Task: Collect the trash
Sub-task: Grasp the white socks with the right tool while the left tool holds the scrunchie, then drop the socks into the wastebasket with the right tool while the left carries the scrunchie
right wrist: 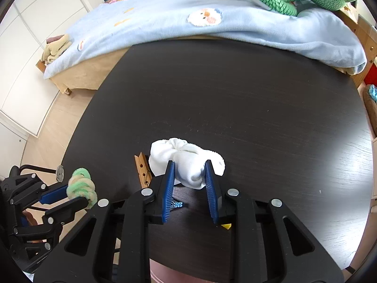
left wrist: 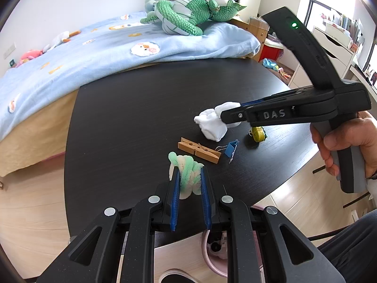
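**Now both grippers grip trash over the dark counter**

Low in the left wrist view, the left gripper point(left wrist: 190, 180) is closed on a fuzzy green and cream twist point(left wrist: 186, 172), held just off the near edge of the counter point(left wrist: 132, 122). At centre right of that view, the right gripper point(left wrist: 227, 115) reaches in from the right, angled down, with a hand point(left wrist: 346, 141) wrapped round its grey handle. Its pads pinch a crumpled white cloth point(left wrist: 211, 125), which looks to rest on the counter. In the right wrist view the cloth point(right wrist: 186, 160) bulges out between and beyond the blue pads.

Loose folds hang outside the grip, so the cloth could slip free on lifting. Its trailing edge might also drag the wooden clothespin point(left wrist: 199, 149) or the blue binder clip point(left wrist: 229, 148), both lying just beside it. A small yellow object point(left wrist: 259, 134) sits under the right gripper. Below the counter edge, a pink rim point(left wrist: 207, 247) shows, possibly a bin.
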Action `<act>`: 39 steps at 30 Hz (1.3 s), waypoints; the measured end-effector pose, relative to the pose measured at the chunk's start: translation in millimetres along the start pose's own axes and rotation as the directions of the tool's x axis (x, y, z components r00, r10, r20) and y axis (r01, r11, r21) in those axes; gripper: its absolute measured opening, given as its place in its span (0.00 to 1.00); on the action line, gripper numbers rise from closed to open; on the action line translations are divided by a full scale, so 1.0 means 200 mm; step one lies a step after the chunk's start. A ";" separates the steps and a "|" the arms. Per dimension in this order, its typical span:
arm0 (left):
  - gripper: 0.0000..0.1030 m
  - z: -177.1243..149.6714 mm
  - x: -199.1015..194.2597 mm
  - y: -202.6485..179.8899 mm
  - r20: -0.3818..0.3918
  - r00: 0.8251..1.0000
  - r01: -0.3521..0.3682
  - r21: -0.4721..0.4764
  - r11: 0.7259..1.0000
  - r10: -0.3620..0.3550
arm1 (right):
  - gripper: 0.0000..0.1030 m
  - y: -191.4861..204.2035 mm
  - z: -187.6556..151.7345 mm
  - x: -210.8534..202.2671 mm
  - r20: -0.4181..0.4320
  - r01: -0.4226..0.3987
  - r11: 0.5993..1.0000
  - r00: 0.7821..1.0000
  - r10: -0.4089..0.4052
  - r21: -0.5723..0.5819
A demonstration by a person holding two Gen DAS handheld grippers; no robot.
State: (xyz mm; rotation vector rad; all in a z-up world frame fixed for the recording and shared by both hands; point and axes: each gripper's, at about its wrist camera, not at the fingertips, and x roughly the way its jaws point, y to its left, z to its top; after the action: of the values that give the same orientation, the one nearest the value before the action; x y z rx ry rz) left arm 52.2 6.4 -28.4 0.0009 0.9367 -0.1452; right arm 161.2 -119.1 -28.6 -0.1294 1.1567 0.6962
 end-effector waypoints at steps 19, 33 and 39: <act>0.17 -0.05 -0.16 -0.12 0.046 0.999 0.023 0.051 0.998 -0.025 | 0.25 0.05 -0.35 -0.49 0.144 0.040 0.991 0.989 -0.021 -0.130; 0.17 -0.17 -0.27 -0.35 0.035 0.998 0.054 0.135 0.989 -0.060 | 0.25 0.13 -0.67 -0.69 0.189 0.057 0.976 0.982 -0.017 -0.210; 0.17 -0.24 -0.31 -0.40 0.032 0.996 0.082 0.149 0.985 -0.088 | 0.25 0.14 -0.80 -0.66 0.159 0.056 0.969 0.987 -0.017 -0.240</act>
State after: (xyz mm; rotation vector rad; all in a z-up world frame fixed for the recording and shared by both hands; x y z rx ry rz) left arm -32.4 -62.6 -2.2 0.0945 0.8861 -0.2922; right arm -9.9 -225.4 26.9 -0.2984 0.9141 0.8006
